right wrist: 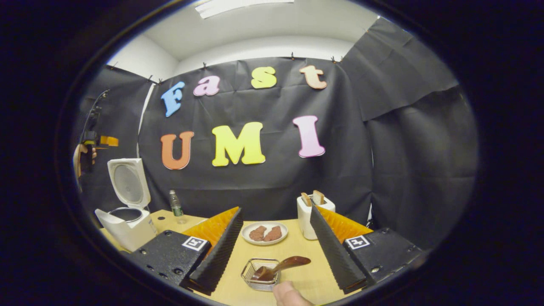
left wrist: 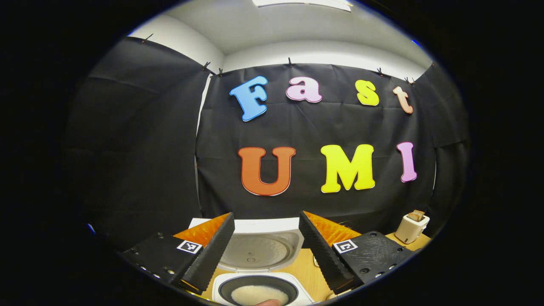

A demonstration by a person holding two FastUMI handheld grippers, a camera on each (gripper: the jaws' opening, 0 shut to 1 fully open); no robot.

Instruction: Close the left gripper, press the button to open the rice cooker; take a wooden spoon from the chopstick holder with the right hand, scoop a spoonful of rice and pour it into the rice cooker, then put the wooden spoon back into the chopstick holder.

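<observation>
The white rice cooker [right wrist: 127, 212] stands at the left end of the pale wooden table [right wrist: 297, 259] with its lid tipped upright, and the dark wooden spoon [right wrist: 280, 267] lies slanted in the small wire-mesh chopstick holder [right wrist: 260, 274], bowl end down in the basket, handle angling up to the right. The right gripper [right wrist: 272, 246] hovers just behind that holder with its black ribbed fingers spread wide and nothing between them, so by the look of things the spoon's job is either about to start or already wrapped up (the stills can't settle which). If it is a pickup, the clean way is to drop the fingers either side of the raised handle, not the bowl, and pinch across its narrow width so it lifts free of the wire rim without dragging the basket. The left gripper [left wrist: 265, 248], fingers also apart and empty, looks straight down on the cooker's dark inner pot with pale rice [left wrist: 258, 294] in it, contents the right gripper view cannot see into. The right gripper view, in turn, gives the white plate with two brown pieces [right wrist: 264, 233], the cream toaster [right wrist: 313, 214] and a small clear bottle [right wrist: 175, 205].
</observation>
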